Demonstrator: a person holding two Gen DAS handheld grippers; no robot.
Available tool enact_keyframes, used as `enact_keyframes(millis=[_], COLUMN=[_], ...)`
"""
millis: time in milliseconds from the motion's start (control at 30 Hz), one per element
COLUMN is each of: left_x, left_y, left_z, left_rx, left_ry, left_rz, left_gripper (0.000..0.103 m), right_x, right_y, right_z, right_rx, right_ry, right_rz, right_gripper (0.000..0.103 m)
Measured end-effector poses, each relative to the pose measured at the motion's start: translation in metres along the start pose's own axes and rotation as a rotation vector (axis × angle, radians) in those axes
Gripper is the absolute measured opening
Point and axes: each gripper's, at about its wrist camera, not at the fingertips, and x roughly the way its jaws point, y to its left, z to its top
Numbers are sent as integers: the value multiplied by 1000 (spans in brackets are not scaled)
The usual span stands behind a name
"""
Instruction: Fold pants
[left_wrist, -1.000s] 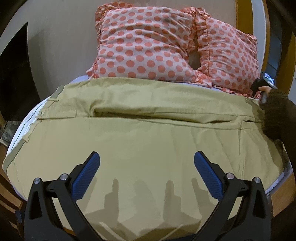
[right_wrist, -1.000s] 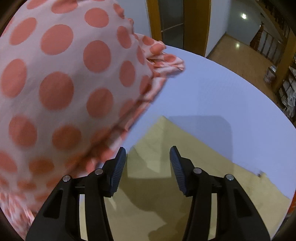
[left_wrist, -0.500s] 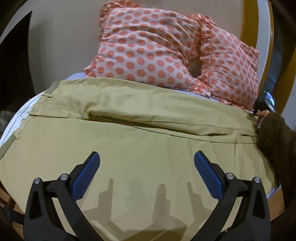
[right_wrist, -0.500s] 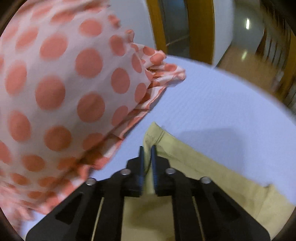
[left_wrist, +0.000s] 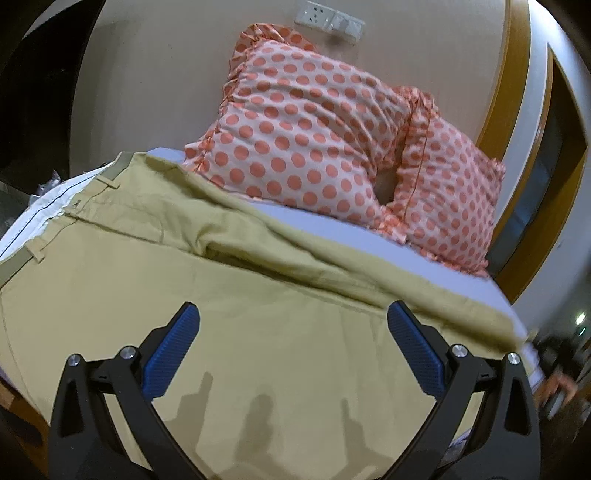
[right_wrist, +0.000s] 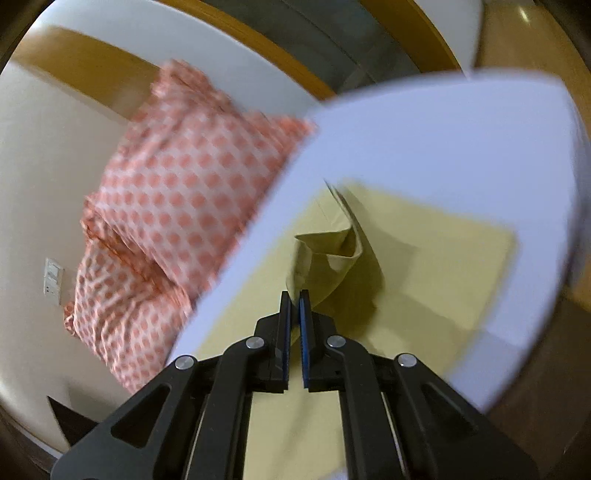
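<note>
Khaki pants (left_wrist: 229, 302) lie spread across the bed, waistband at the left, one leg folded along the far side. My left gripper (left_wrist: 293, 341) is open and empty, hovering just above the near leg. In the right wrist view my right gripper (right_wrist: 294, 299) is shut on the hem corner of a pant leg (right_wrist: 325, 258) and holds it lifted off the bed, the cloth draping down from the fingers. The rest of that leg (right_wrist: 424, 258) lies flat on the sheet.
Two pink pillows with orange dots (left_wrist: 314, 147) lean against the wall behind the pants; they also show in the right wrist view (right_wrist: 177, 206). The lavender sheet (right_wrist: 443, 147) ends at the bed's edge on the right. A wooden door frame (left_wrist: 517, 110) stands beyond.
My right gripper closed on the pant leg's hem corner and lifted it up and away from the pillow. My left gripper stayed open and shifted slightly over the pants.
</note>
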Motion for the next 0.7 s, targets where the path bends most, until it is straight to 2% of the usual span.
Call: enact_keyframes(millis=[67, 133, 200, 233, 267, 300, 333, 467, 633, 700], left_x=[1, 4, 8, 11, 14, 21, 29, 81, 150, 171], left_y=[10, 21, 32, 37, 42, 47, 52, 69, 88, 95], left_z=[12, 22, 32, 38, 42, 49, 56, 86, 108, 114], left_rx=[-30, -68, -112, -136, -153, -175, -193, -267, -334, -376], left_ry=[-2, 5, 9, 14, 19, 28, 42, 138, 241, 258], left_rz=[-44, -57, -57, -54, -57, -67, -75, -86, -8, 9], left_gripper=[101, 101, 101, 101, 101, 101, 101, 97, 84, 79], right_x=[4, 1, 5, 7, 7, 11, 13, -9, -35, -37], right_y=[-9, -11, -5, -4, -4, -4, -4, -4, 5, 5], right_z=[-6, -10, -9, -10, -12, -11, -10, -1, 7, 8], right_rx=[38, 56, 38, 37, 39, 35, 28, 30, -6, -6], right_ry=[56, 72, 73, 82, 88, 83, 79, -30, -93, -100], right_rz=[-15, 3, -6, -13, -17, -16, -13, 140, 201, 205], right_gripper=[19, 48, 50, 49, 44, 20, 2, 2, 2, 2])
